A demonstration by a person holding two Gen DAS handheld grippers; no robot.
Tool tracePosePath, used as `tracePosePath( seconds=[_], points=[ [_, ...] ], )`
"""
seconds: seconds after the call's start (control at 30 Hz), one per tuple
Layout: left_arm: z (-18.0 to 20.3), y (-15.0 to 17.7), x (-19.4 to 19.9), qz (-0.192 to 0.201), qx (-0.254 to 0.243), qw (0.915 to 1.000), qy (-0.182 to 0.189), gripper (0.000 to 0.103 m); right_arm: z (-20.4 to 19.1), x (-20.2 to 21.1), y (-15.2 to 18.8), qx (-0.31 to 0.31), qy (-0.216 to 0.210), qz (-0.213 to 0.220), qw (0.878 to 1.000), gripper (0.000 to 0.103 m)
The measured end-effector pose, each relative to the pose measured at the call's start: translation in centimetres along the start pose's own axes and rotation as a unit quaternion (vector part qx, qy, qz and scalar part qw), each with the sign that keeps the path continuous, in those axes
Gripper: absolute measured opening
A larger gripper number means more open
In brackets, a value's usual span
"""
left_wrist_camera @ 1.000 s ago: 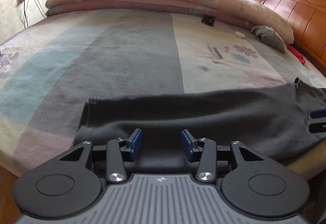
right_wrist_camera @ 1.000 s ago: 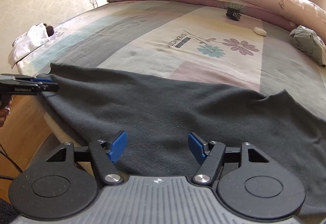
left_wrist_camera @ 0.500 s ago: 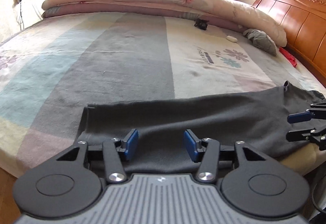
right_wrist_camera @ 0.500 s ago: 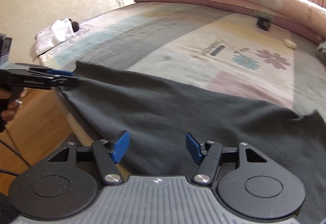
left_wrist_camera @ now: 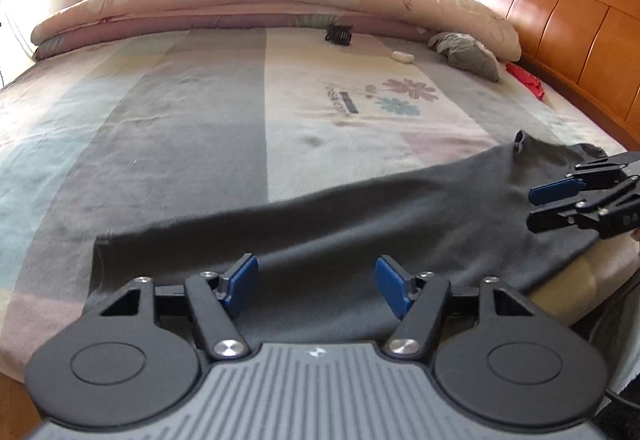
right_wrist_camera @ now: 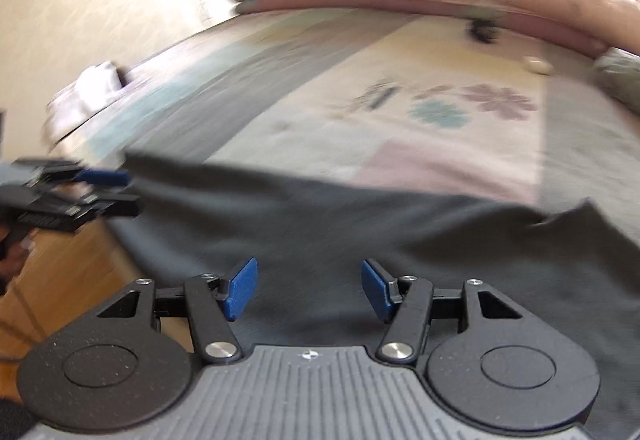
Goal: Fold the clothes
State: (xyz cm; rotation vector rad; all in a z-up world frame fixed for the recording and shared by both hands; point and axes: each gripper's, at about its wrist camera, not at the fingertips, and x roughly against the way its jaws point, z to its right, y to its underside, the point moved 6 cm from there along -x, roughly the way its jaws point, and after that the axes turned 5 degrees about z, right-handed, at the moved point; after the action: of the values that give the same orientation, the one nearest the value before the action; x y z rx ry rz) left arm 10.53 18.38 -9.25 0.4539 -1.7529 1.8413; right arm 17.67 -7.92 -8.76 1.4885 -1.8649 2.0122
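Dark grey cloth (left_wrist_camera: 360, 224) lies spread along the near edge of the bed (left_wrist_camera: 180, 128) in the left wrist view, running from near left to far right. The left gripper (left_wrist_camera: 316, 286) hangs over its near hem, blue pads apart and grasping nothing. At the right edge the right gripper (left_wrist_camera: 538, 206) hovers released above the cloth's far-right end.

Right wrist view, blurred: the same cloth fills the near half, the right gripper's pads spread above it, and the left gripper looks released at the left edge.
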Motion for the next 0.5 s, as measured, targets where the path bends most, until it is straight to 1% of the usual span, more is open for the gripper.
tracePosePath(
  seconds=[0.07,0.1,0.17,0.2,0.3,0.4,0.43,0.47,0.5],
  points=[
    [1.4,-1.5,-1.0,0.01,-0.001,0.9997,0.022,0.067,2.3,0.3,-1.2,-0.015,0.031,0.018,0.999,0.062],
    [2.1,-2.2,-1.6,0.015,-0.001,0.9993,0.034,0.067,3.2,0.1,-1.2,-0.013,0.04,0.02,0.999,0.062],
    [4.1,-2.6,-3.3,0.005,0.003,0.9978,0.066,0.067,5.0,-0.6,-1.1,-0.004,0.061,0.017,0.998,0.058],
    [5.1,-2.8,-4.1,-0.001,0.005,0.9966,0.082,0.067,6.1,-0.9,-1.1,-0.01,0.064,0.016,0.998,0.055],
    [8.1,-3.3,-6.6,-0.017,0.01,0.9913,0.13,0.067,9.1,-2.0,-1.0,-0.03,0.072,0.013,0.997,0.051],
    [11.1,-3.9,-9.1,-0.032,0.016,0.9834,0.178,0.068,11.8,-2.7,-0.8,-0.035,0.074,0.018,0.996,0.051],
    [11.5,-3.6,-9.8,-0.038,0.019,0.9825,0.181,0.068,12.9,-2.9,-0.6,-0.036,0.087,0.018,0.995,0.051],
    [11.2,-3.2,-10.5,-0.045,0.028,0.9844,0.167,0.068,14.4,-3.1,-0.4,-0.039,0.107,0.014,0.993,0.047],
    [10.9,-2.9,-11.3,-0.052,0.038,0.9861,0.153,0.068,15.6,-3.0,-0.2,-0.042,0.116,0.019,0.992,0.033]
  ],
)
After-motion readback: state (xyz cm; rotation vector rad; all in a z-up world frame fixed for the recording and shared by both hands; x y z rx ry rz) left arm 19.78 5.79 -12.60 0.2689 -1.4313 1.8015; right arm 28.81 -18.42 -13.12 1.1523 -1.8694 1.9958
